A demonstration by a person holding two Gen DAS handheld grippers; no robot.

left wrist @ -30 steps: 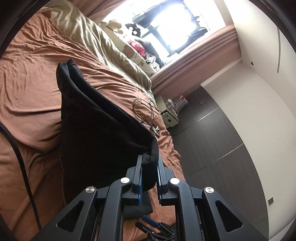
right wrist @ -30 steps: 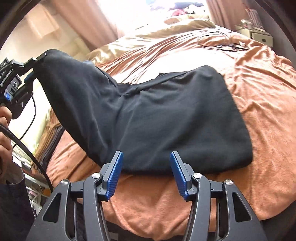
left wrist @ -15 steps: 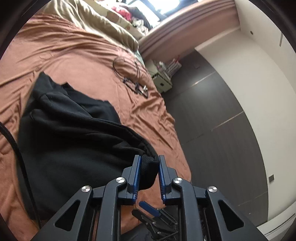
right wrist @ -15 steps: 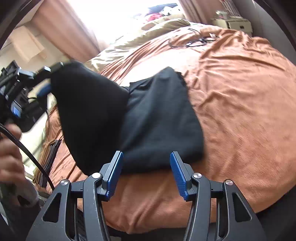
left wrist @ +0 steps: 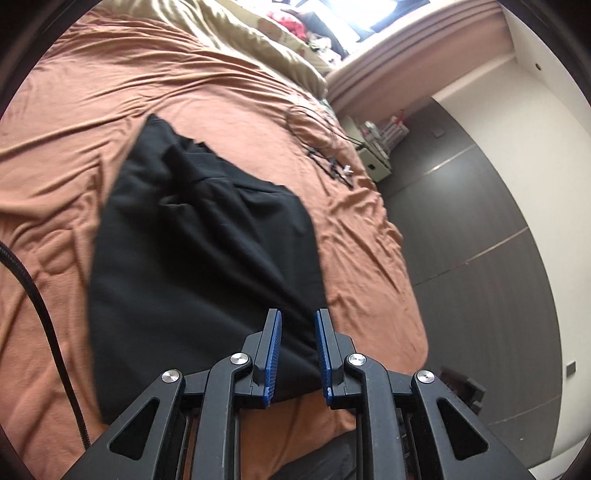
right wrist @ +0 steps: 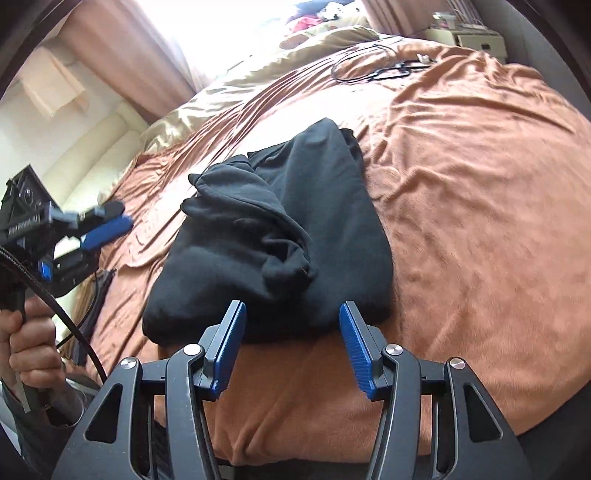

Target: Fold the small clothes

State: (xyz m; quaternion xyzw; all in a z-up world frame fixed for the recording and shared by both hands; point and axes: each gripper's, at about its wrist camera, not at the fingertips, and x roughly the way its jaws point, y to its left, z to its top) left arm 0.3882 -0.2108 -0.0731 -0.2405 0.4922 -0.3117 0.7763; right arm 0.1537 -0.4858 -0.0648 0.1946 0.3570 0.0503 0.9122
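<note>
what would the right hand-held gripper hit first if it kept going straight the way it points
Most likely the black garment: the right hand-held gripper stands open, holding nothing, aimed down at the near edge of the folded pile on the brown bedspread. Depth is unclear, so it might touch the bedspread just before it.

We see the left gripper (right wrist: 107, 221) only as a blur; clutter on the far windowsill (left wrist: 314, 33) is too small to identify.

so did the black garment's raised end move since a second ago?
Yes. The black garment end, earlier lifted toward the curtain side, now lies folded on itself on the orange bedspread; the left hand-held gripper has released it.
</note>
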